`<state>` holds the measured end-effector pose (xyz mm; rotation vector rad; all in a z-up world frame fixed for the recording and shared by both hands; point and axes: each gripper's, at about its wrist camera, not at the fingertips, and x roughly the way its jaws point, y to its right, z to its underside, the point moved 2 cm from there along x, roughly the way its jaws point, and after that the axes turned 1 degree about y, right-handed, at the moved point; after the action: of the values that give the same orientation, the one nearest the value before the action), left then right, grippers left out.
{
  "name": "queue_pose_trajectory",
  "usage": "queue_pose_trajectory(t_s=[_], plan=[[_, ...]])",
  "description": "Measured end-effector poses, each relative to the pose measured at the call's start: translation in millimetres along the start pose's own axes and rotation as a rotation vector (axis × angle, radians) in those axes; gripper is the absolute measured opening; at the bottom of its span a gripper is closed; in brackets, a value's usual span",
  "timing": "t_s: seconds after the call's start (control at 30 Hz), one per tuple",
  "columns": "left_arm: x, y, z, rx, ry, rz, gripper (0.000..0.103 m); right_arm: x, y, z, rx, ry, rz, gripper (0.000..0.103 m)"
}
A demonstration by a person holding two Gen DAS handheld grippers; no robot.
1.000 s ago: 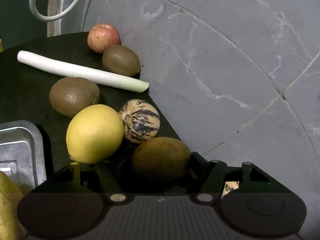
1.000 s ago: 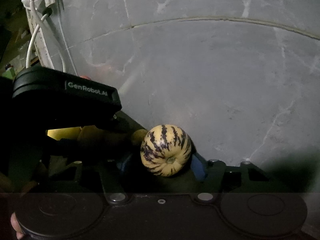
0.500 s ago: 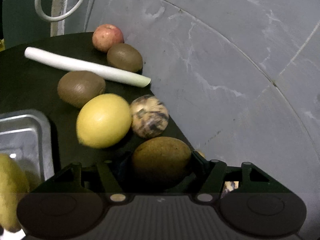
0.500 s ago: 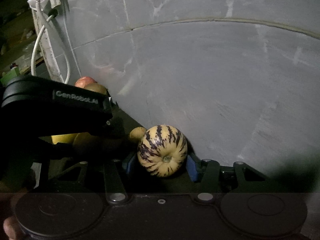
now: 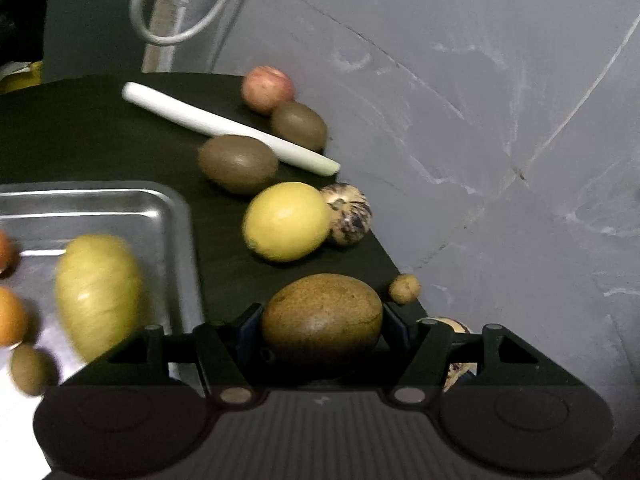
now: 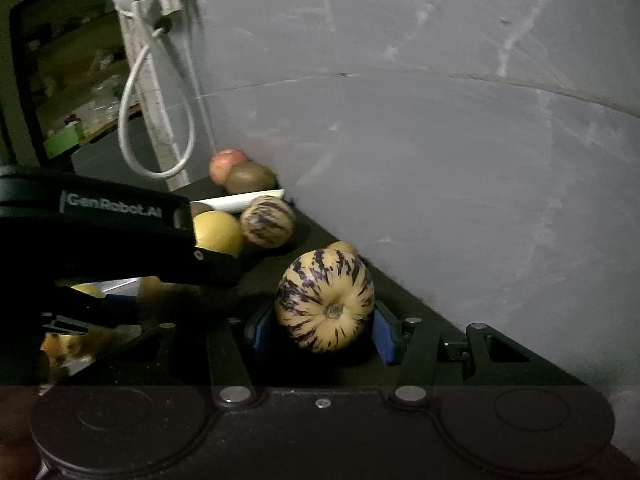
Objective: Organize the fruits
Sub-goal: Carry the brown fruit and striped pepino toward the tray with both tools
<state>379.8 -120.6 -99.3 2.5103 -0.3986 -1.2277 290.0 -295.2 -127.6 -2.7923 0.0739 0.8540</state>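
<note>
Both tools lifted, tilted downward, each gripping fruit.

Bare metal tray (image 5: 172, 208) at left of the left wrist view: brushed, shiny, catching glare. Dark matt table top (image 5: 80, 132) beneath, no sheen. Grey marbled wall (image 5: 460, 100) at right, smooth, white-veined. Brown fruit (image 5: 322, 316) at lower centre: dull, finely speckled skin. Yellow citrus (image 5: 286, 222): waxy, faintly glossy. Kiwi (image 5: 238, 164): fuzzy, matt. In the right wrist view, striped melon (image 6: 325, 305): smooth, satin rind; blue pads (image 6: 383, 330) rubbery-looking; black plastic gripper body (image 6: 120, 220), semi-gloss.
</note>
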Motion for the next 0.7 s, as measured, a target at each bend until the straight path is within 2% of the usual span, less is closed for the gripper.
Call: queue_pose_trajectory(t_s=[0.4, 0.7], plan=[[-81.8, -44.6, 22.3, -0.099, 0.097, -0.063, 0.067, -42.6, -43.7, 4.8, -0.083, 0.032, -0.139, 0.052], [-125.5, -94.3, 45.9, -0.197, 0.133, -0.174, 0.067, -57.1, -92.2, 20.2, -0.156, 0.005, -0.267, 0.052]])
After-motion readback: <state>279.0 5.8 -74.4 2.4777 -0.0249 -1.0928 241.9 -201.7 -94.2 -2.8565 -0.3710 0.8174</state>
